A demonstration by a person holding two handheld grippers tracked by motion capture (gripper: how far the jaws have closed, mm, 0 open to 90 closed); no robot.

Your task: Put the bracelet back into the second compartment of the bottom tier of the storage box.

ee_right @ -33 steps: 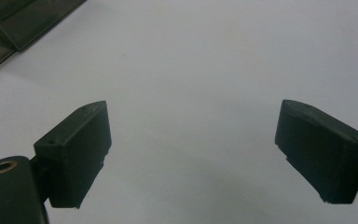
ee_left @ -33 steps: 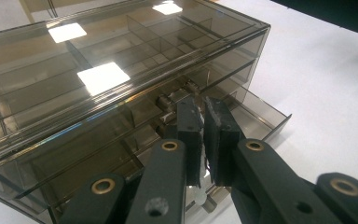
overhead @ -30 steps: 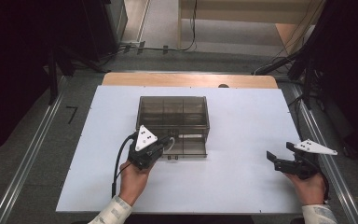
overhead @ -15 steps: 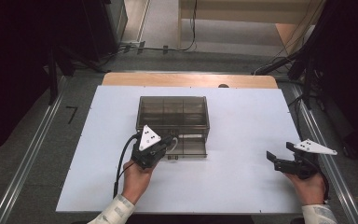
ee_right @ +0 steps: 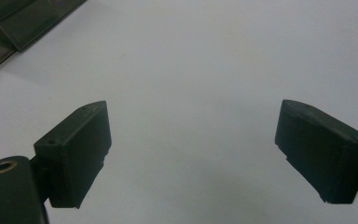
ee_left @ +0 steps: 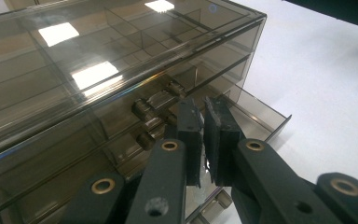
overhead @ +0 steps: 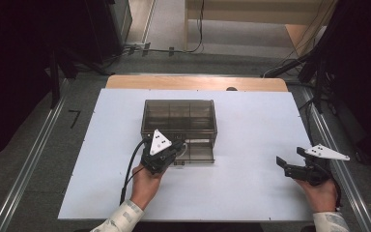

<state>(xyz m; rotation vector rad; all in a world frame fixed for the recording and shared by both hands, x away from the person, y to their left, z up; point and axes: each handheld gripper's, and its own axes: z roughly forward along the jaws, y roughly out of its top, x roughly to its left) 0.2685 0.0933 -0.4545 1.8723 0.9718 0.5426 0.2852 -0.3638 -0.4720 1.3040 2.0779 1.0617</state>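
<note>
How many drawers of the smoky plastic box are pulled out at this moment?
1. The open drawer sticks out of the box at its lower right front, beside the left gripper. Other drawers look pushed in; the gripper may hide part of the front.

A white tabletop (overhead: 251, 193) is lying over a wooden board (overhead: 195, 83) that is showing along its far edge. Grey floor (overhead: 38, 145) is running down both sides, with metal rails (overhead: 26, 169) flanking left and right. Cables (overhead: 174, 50) are trailing across the far floor, where a pale wooden bench (overhead: 251, 10) is standing. Dark furniture is looming at far left and right.
</note>
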